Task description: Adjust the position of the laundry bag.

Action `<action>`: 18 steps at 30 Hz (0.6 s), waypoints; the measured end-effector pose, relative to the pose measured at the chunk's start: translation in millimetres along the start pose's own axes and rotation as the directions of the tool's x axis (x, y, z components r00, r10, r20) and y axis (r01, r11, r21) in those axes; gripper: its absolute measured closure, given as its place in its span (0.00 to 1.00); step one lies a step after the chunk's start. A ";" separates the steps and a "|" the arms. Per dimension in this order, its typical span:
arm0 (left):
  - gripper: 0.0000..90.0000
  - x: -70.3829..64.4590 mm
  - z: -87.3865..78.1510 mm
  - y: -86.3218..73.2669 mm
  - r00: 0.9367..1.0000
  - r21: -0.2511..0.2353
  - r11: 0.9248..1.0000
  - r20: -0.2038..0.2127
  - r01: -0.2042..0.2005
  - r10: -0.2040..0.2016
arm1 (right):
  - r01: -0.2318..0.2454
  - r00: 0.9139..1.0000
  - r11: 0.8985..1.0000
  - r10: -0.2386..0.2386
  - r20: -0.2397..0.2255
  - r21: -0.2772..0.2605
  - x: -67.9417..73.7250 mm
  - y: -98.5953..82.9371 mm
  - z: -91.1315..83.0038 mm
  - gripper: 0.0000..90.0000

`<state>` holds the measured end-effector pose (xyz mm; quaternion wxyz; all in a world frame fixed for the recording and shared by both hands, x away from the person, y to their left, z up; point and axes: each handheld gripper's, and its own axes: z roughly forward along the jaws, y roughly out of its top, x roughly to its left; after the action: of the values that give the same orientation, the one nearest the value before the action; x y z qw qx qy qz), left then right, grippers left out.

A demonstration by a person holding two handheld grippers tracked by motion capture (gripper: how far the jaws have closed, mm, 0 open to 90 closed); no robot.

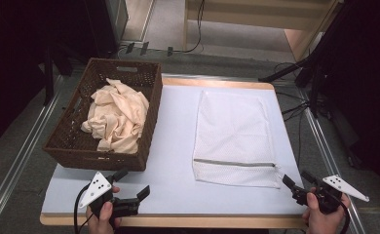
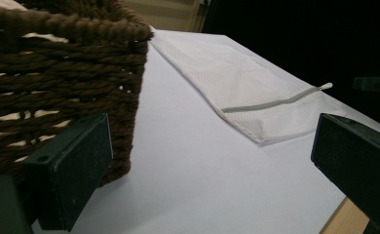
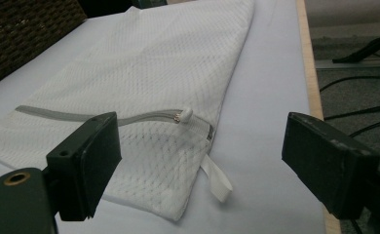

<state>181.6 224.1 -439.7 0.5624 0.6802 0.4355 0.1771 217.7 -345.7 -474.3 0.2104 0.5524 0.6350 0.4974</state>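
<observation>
A white mesh laundry bag (image 1: 234, 136) lies flat on the right half of the table, its grey zipper (image 1: 234, 163) shut and running across near the front. The zipper pull (image 3: 184, 116) sits at the bag's right corner, with a white loop tab (image 3: 216, 179) beside it. A brown wicker basket (image 1: 71, 141) at the left holds crumpled peach cloth (image 1: 116, 117). My left gripper (image 1: 132, 183) rests open at the front left, just in front of the basket. At the front right, my right gripper (image 1: 299, 181) stands open, close to the bag's zipper corner.
The table has a pale lilac top (image 1: 171, 146) with a wooden rim (image 1: 178, 222). Metal rails (image 1: 17, 161) run along both sides. Cables (image 1: 295, 105) and dark stands lie on the floor to the right, and a wooden bench (image 1: 256, 19) stands behind.
</observation>
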 end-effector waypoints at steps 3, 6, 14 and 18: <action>0.07 -6.6 9.3 3.6 1.000 0.002 1.000 -0.013 -0.014 0.014 | 0.014 1.000 1.000 -0.014 0.010 0.011 1.8 0.5 1.8 0.16; 0.07 -15.1 20.7 7.2 1.000 0.010 1.000 0.009 -0.029 0.029 | 0.003 1.000 1.000 -0.003 0.011 0.006 1.8 2.6 1.8 0.17; 0.16 -36.7 54.8 17.3 0.999 0.027 0.999 0.018 -0.047 0.046 | 0.008 1.000 1.000 -0.008 0.006 0.009 3.1 21.3 12.8 0.21; 0.18 -50.1 84.6 21.0 0.998 0.086 0.994 0.025 -0.068 0.066 | 0.024 0.999 0.999 -0.025 0.029 0.027 2.4 31.2 23.9 0.29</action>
<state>223.8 132.9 -433.7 0.5310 0.7201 0.4134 0.1691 252.0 -337.3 -456.6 0.2186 0.5545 0.6451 0.4781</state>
